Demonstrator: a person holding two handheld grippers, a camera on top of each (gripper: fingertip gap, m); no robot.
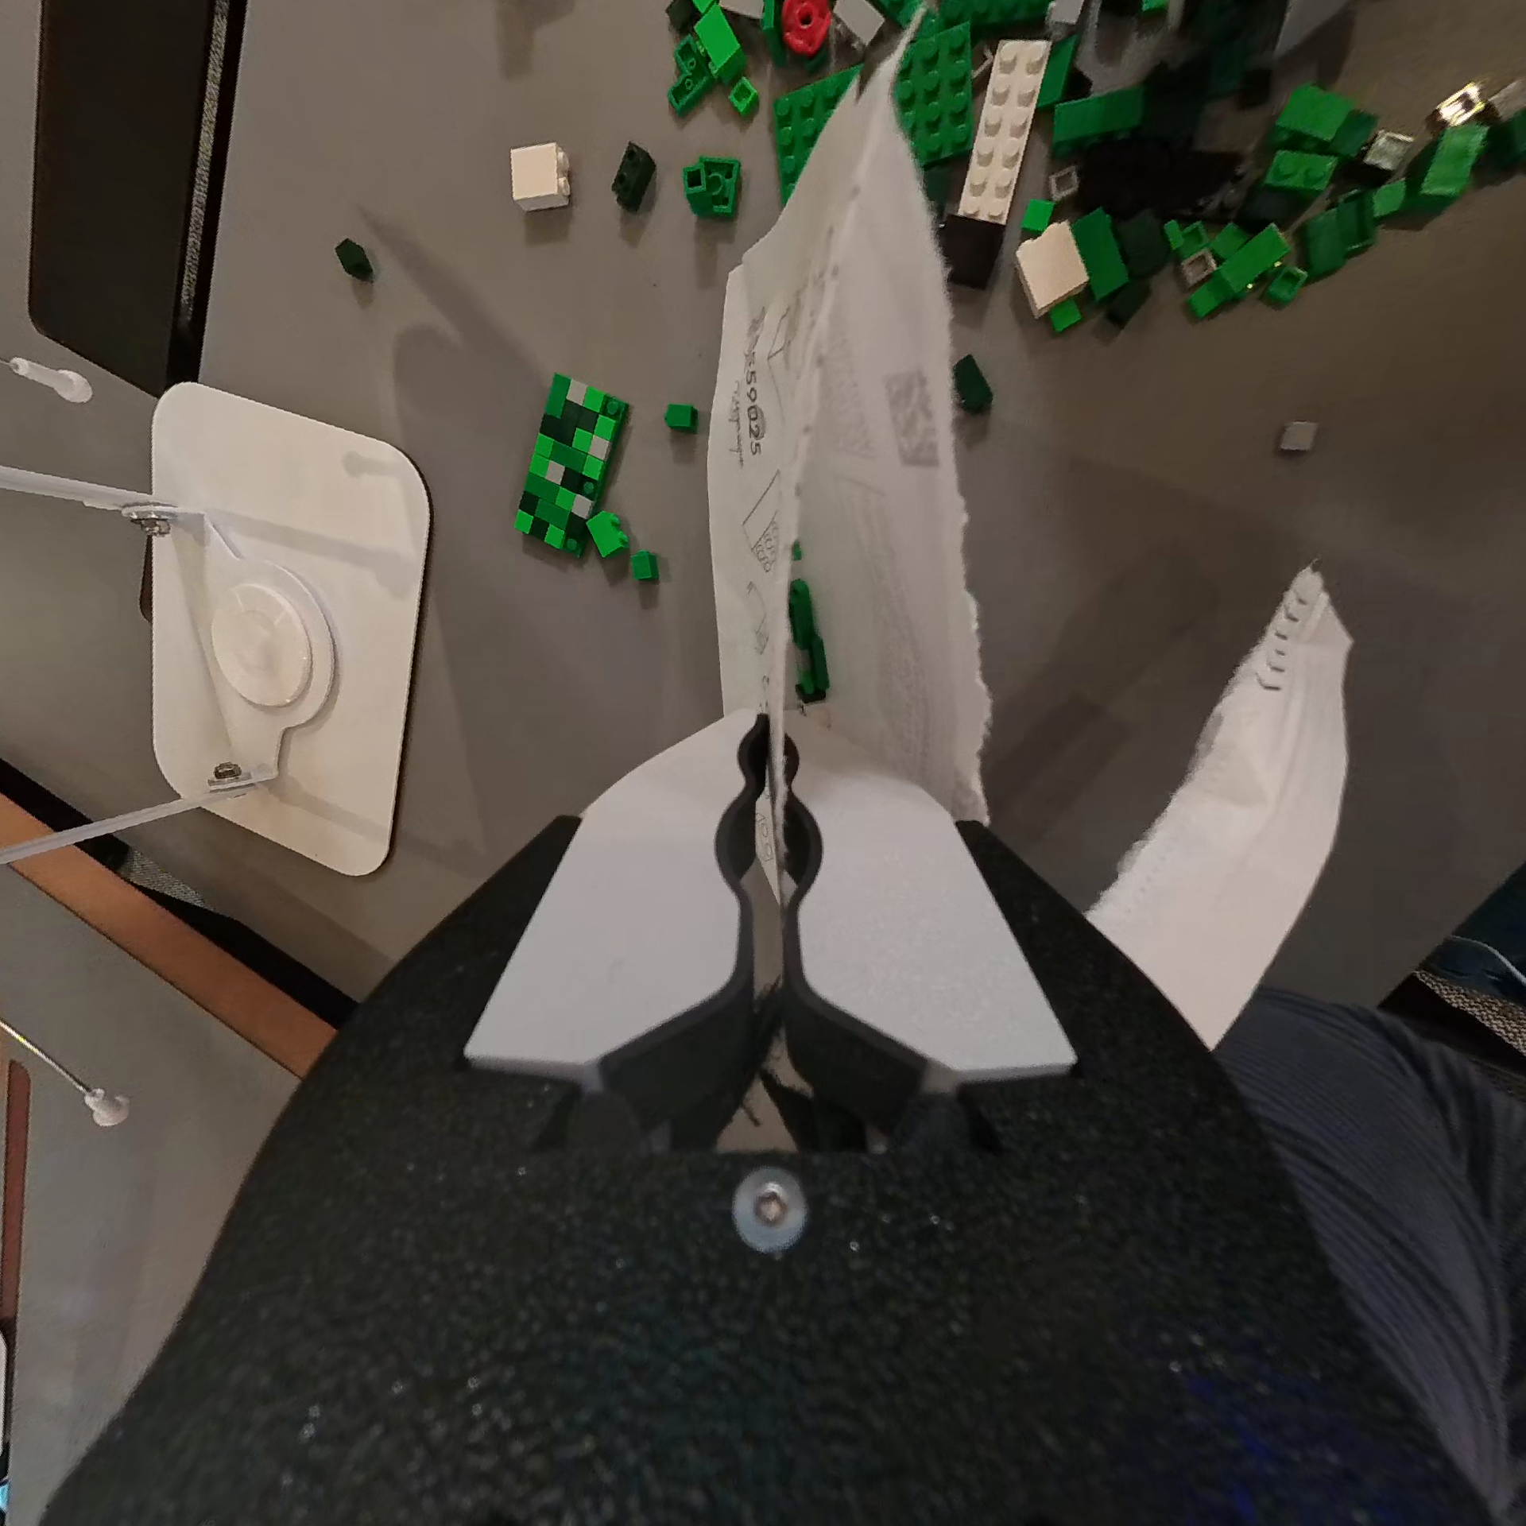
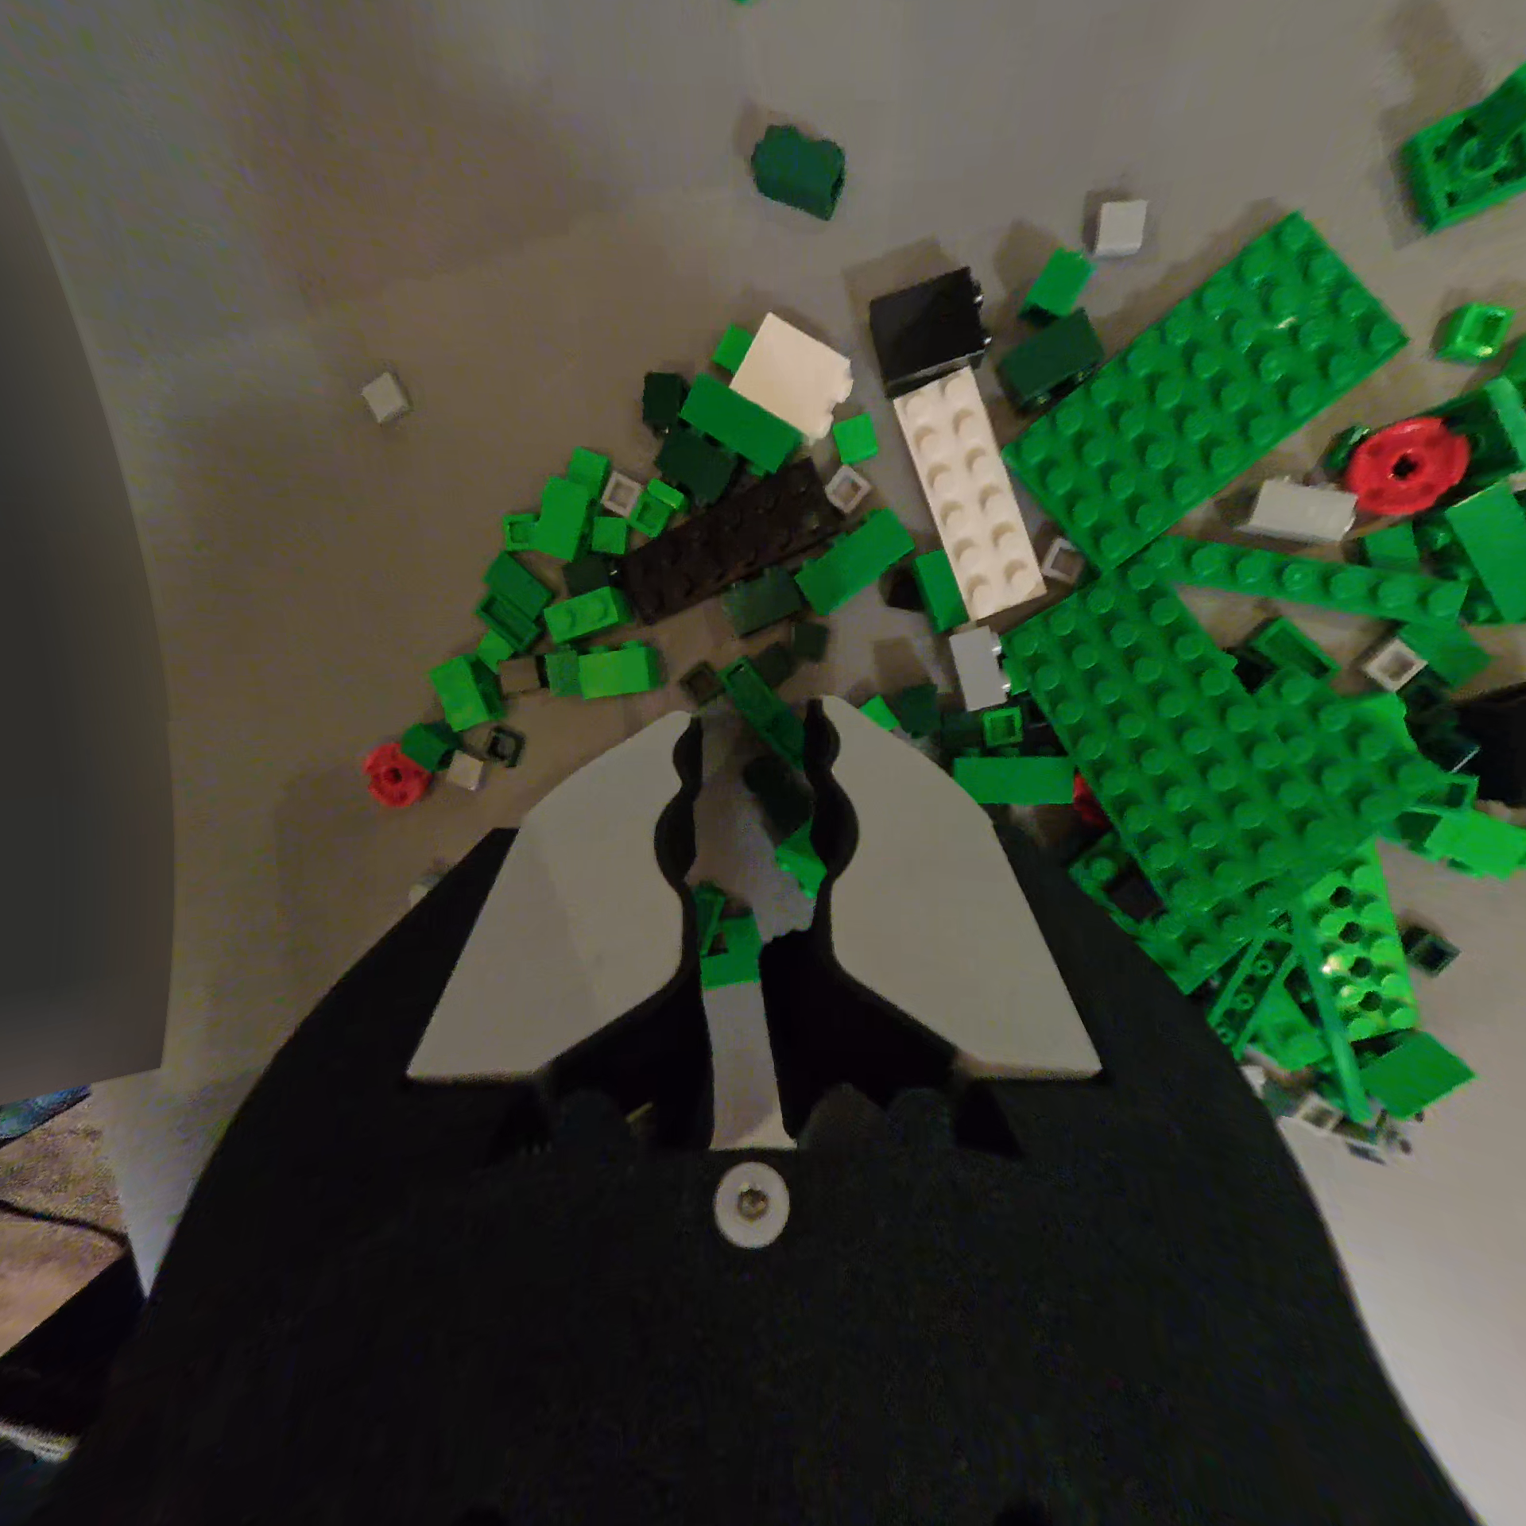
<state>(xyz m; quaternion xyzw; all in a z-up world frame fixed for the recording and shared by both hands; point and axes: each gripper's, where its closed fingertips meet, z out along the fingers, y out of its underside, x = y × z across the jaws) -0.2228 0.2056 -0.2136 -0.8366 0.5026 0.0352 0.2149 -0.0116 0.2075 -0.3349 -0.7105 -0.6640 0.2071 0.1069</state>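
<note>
Item: printed paper sheet [image 1: 859,462], white, thin, ragged along its torn right edge, line drawings on its face; held edge-on at centre frame in the left wrist view, long axis running straight up-frame from the fingertips of the left gripper [image 1: 772,743], whose pale grey wavy pads are closed on its lower edge. Second torn strip of white paper [image 1: 1239,793] at right, its holder not shown. Beneath: matte grey table [image 1: 578,727]; a small checkered green brick panel [image 1: 570,462] left of the sheet; a white rounded mount plate [image 1: 281,611] at far left; loose bricks across the upper frame. Right gripper [image 2: 755,718], right wrist view: jaws narrowly apart, over the lower edge of the brick pile [image 2: 743,528]; whether it grips anything cannot be told, as green pieces show through the gap. Pile contents: glossy studded plastic, large green plates [image 2: 1197,396] at right, a white two-row brick [image 2: 966,504], a black plate [image 2: 727,545], red round pieces [image 2: 1404,466].
</note>
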